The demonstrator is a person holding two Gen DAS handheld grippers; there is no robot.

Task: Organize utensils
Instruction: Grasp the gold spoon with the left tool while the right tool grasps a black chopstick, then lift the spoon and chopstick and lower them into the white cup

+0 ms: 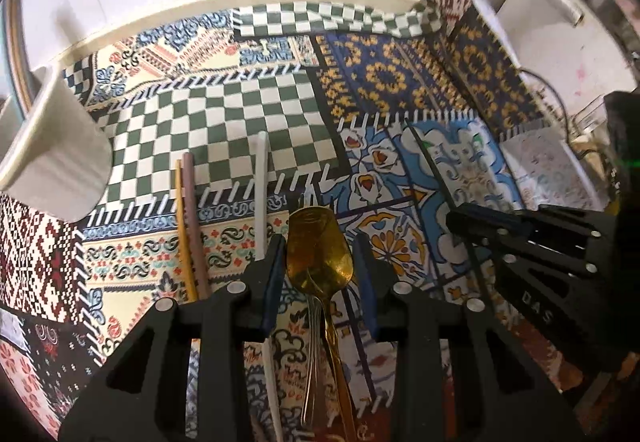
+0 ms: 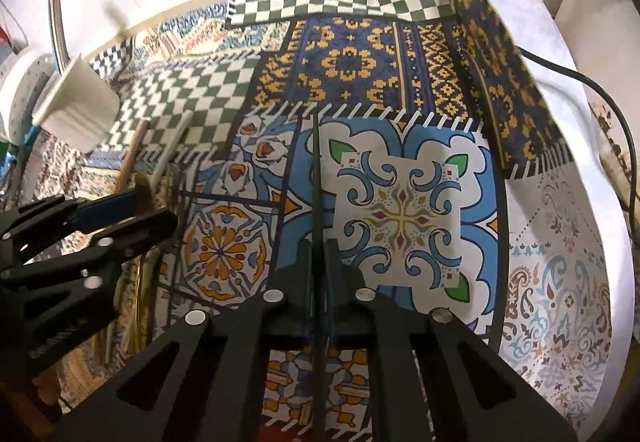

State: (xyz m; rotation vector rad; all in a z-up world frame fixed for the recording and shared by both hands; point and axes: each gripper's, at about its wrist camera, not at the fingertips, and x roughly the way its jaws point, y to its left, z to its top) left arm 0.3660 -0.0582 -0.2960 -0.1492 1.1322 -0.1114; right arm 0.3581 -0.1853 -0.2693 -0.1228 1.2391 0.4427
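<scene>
My left hand-held gripper (image 1: 320,254) stands spread around the gold spoon (image 1: 320,246), which lies on the patterned worktop (image 1: 248,114) over a silver utensil (fork or spoon, I cannot tell). My right hand-held gripper (image 2: 320,254) pinches a thin black stick (image 2: 317,178). Next, I judge, the left should close on the spoon's bowl. The white cup (image 1: 52,158) is cut off at the frame's edge.

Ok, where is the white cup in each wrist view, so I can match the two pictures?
Left wrist view: the white cup is at the left edge, mid-height, tilted, beside the green checkered patch of the cloth.
Right wrist view: the white cup is upper left, again beside the green checkered patch.
Shared landmark: the gold spoon, between the left hand-held gripper's fingers; only its edge shows at right.
</scene>
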